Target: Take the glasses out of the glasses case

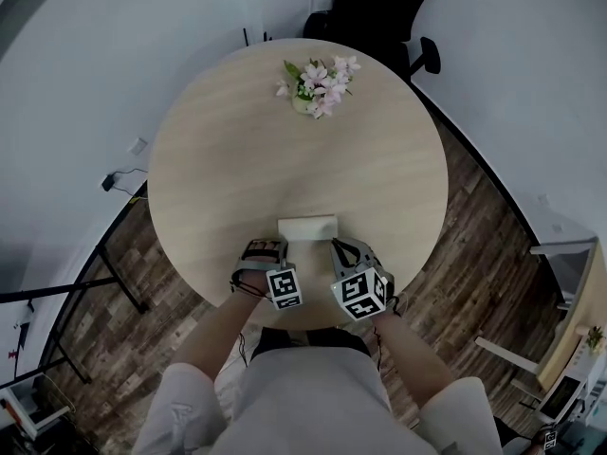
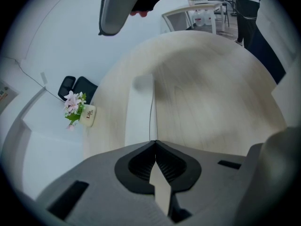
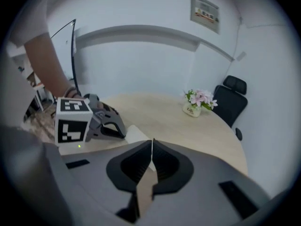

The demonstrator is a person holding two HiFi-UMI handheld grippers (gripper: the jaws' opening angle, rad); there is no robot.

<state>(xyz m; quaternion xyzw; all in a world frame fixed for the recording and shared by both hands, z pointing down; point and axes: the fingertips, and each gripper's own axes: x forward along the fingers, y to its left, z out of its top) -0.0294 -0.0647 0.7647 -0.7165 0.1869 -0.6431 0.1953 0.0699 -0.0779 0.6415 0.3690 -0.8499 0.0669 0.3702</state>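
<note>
Pointing down at the near edge of the round surface (image 1: 237, 159), the left gripper (image 1: 266, 245) has its jaws pressed together on nothing, just beside the white glasses case (image 1: 306, 227). The case lies flat between both grippers. At its right end, the right gripper (image 1: 340, 246) also has its jaws together, empty.

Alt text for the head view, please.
Seen from above, a person holds the left hand-held gripper and right hand-held gripper by the near corners of a white case on a round wooden table. A flower pot stands at the far edge.
</note>
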